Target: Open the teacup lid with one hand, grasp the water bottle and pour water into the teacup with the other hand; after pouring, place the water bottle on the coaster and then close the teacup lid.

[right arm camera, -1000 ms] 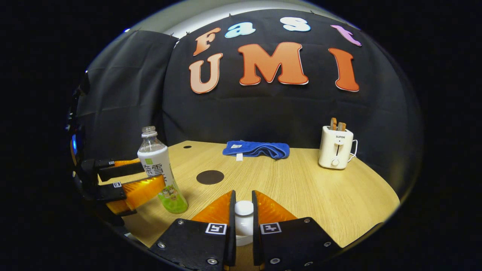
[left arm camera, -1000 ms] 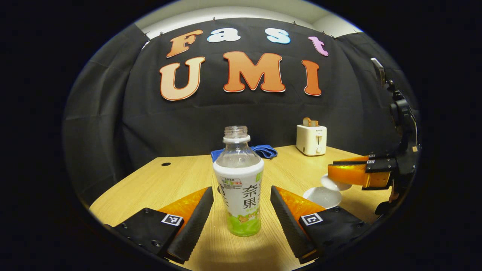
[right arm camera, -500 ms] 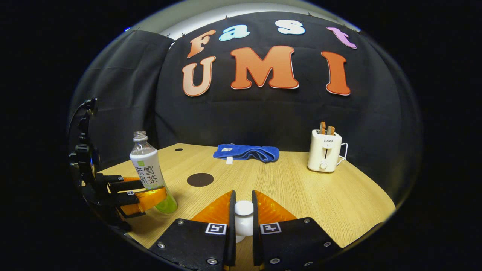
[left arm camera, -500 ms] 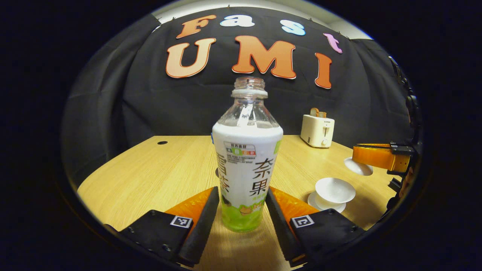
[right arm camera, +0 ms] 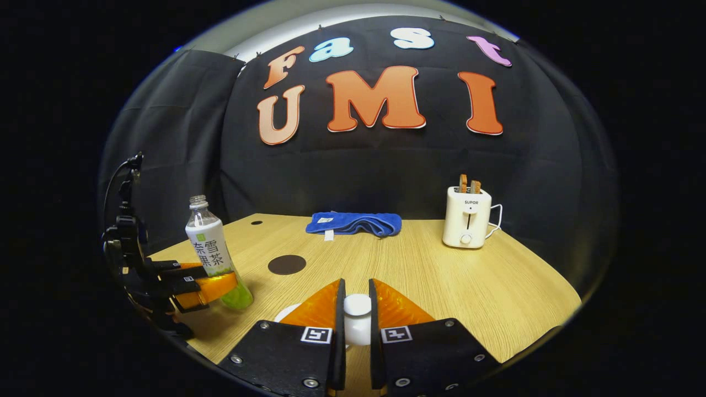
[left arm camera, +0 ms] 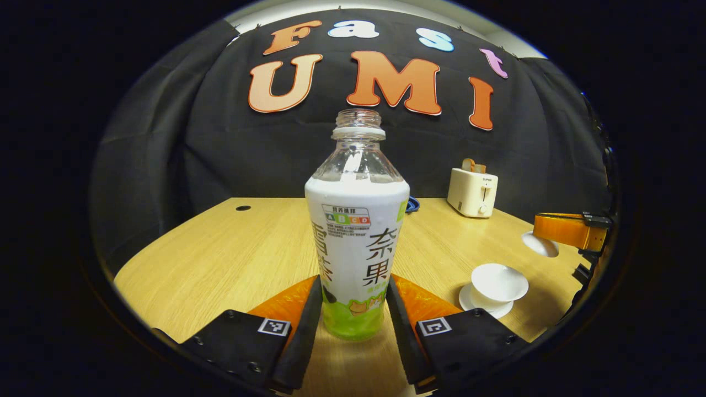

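Left gripper view, near field: the left gripper (left arm camera: 353, 309) has its fingers closed against both sides of the bottle (left arm camera: 356, 242), low on the label; the bottle stands upright and uncapped, its base at or just above the table (left arm camera: 220, 248), contact not resolvable. Right of it, the open cup (left arm camera: 499, 282) sits on its saucer (left arm camera: 469, 300), and beyond that the right gripper (left arm camera: 562, 231) holds the lid (left arm camera: 540, 244) raised and clear of the cup.

Right gripper view, near field: the right gripper's fingers are clamped on the lid's knob (right arm camera: 357, 306), a sliver of white rim showing at their left. Mid field: the coaster (right arm camera: 287, 264), a dark disc, lies bare between bottle and cloth (right arm camera: 353, 223). Far field: a toaster (right arm camera: 466, 218) stands at the back right.

Stage, as judged: lid removed, bottle grasped, pouring not yet begun.

Hazards, as judged:
- The grip sits low on a tall bottle; tilting it may let it pivot or slip between the fingers
- Squeezing a thin, open bottle could push water out of the neck before it reaches the cup
- The cup is small and shallow; a fast tilt would overshoot or flood the saucer
- The lid hangs close to the pouring path; bottle and lid could collide
- The knob offers a small hold, so a knock might drop the lid
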### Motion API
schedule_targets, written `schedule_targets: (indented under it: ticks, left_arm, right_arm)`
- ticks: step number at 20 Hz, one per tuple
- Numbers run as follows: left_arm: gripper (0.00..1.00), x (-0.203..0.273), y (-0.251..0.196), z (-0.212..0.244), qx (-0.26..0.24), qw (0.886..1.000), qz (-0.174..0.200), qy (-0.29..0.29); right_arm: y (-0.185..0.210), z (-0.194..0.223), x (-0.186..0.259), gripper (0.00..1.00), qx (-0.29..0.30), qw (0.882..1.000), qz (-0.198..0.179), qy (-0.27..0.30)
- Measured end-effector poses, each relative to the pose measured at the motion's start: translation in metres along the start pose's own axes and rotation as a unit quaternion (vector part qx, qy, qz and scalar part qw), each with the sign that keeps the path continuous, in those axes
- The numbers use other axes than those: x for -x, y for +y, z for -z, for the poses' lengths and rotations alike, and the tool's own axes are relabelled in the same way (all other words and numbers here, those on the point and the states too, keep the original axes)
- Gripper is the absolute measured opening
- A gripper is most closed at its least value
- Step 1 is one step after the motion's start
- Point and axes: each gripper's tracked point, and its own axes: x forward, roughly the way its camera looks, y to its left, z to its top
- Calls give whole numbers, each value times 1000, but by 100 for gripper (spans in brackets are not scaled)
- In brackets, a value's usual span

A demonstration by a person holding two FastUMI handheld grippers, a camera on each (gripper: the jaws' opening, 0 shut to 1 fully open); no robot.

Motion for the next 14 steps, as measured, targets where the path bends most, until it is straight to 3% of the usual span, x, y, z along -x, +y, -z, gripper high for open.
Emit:
schedule_targets:
  ticks: [8, 14]
  left_arm:
    - [64, -1, 5, -14, -120, 992, -35, 4]
    - [63, -4, 13, -17, -255, 964, -71, -4]
  right_arm:
    - [-18, -9, 8, 18, -6, 1000, 13, -13]
    - [-33, -3, 13, 18, -7, 1000, 25, -10]
